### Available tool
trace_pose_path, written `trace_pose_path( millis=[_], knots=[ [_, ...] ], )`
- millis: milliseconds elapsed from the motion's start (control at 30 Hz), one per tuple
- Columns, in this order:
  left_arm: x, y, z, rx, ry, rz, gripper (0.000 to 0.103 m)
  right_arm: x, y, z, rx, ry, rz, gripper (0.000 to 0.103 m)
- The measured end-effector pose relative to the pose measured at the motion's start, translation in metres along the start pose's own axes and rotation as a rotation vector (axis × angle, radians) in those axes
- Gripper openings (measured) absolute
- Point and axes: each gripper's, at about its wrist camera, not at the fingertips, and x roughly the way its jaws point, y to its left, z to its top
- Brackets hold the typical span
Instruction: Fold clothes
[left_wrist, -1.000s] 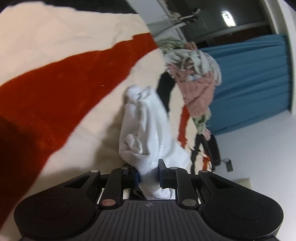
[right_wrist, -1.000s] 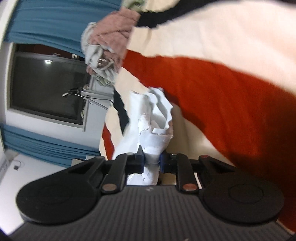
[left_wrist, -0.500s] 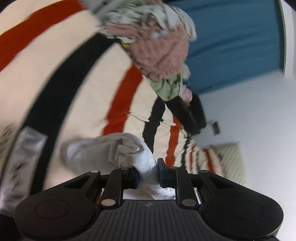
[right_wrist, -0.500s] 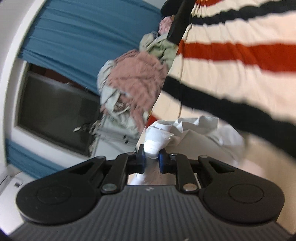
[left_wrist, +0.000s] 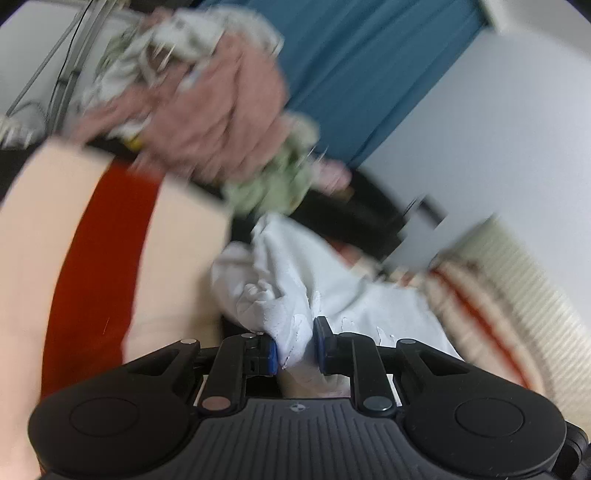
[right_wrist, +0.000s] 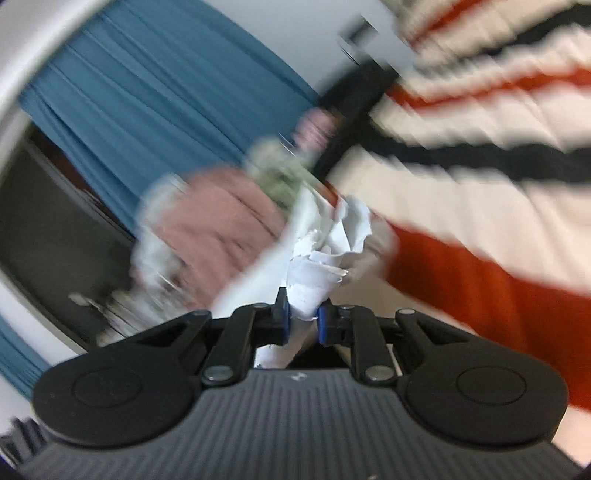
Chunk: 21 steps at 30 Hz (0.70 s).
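Both frames are pretty motion-blurred. Landmark is the clothes pile (left_wrist: 207, 107), a pink and greenish heap in front of the blue curtain (left_wrist: 362, 74). Left of it runs the striped bedcover (left_wrist: 92, 236), cream with a red band. The white garment (left_wrist: 291, 280) sits bunched just below the pile. Left tongs (left_wrist: 294, 350) are clamped on one wad of it, and right tongs (right_wrist: 303, 320) pinch another wad (right_wrist: 314, 273), pile up-left of them.

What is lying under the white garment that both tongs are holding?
Under the white garment lies the striped blanket, cream and red beside it. The left tongs and right tongs grip it. Whatever is directly beneath is covered.
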Motion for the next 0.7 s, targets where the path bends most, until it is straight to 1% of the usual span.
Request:
trace_pose_path(
  millis=[67,100,133,167,200,233,267,300,367,400,500,633,667,700],
  knots=[
    [0.025,0.0,-0.011,0.042,0.008,0.017,0.02,0.017,-0.035,-0.025,0.041,0.1,-0.079,0.018],
    [0.038,-0.001,-0.016,0.063,0.012,0.025,0.021,0.018,-0.05,-0.036,0.07,0.133,-0.108,0.018],
    [0.05,-0.001,-0.021,0.085,0.016,0.033,0.022,0.017,-0.061,-0.045,0.087,0.157,-0.13,0.02],
    [0.056,-0.001,-0.026,0.098,0.017,0.04,0.026,0.012,-0.06,-0.048,0.072,0.156,-0.135,0.021],
    [0.051,0.0,-0.031,0.101,0.013,0.045,0.031,0.007,-0.06,-0.051,0.057,0.155,-0.14,0.02],
    [0.046,-0.001,-0.034,0.116,0.007,0.054,0.032,0.002,-0.06,-0.054,0.042,0.154,-0.145,0.021],
    [0.039,-0.006,-0.035,0.155,0.001,0.072,0.039,-0.004,-0.058,-0.055,0.028,0.155,-0.156,0.021],
    [0.032,-0.012,-0.035,0.203,-0.003,0.094,0.046,-0.01,-0.052,-0.053,0.017,0.166,-0.185,0.021],
    [0.011,-0.025,-0.031,0.273,-0.016,0.116,0.049,-0.025,-0.04,-0.05,-0.004,0.179,-0.224,0.021],
    [-0.001,-0.031,-0.027,0.302,-0.024,0.123,0.052,-0.035,-0.034,-0.049,-0.017,0.182,-0.23,0.021],
    [-0.045,-0.052,-0.021,0.377,-0.055,0.132,0.057,-0.071,-0.008,-0.047,-0.081,0.165,-0.187,0.021],
    [-0.117,-0.083,-0.017,0.447,-0.111,0.122,0.058,-0.123,0.035,-0.04,-0.184,0.13,-0.134,0.022],
    [-0.137,-0.089,-0.018,0.457,-0.131,0.12,0.061,-0.137,0.045,-0.039,-0.203,0.125,-0.117,0.025],
    [-0.158,-0.094,-0.019,0.458,-0.151,0.119,0.064,-0.151,0.054,-0.039,-0.228,0.116,-0.105,0.04]
  ],
)
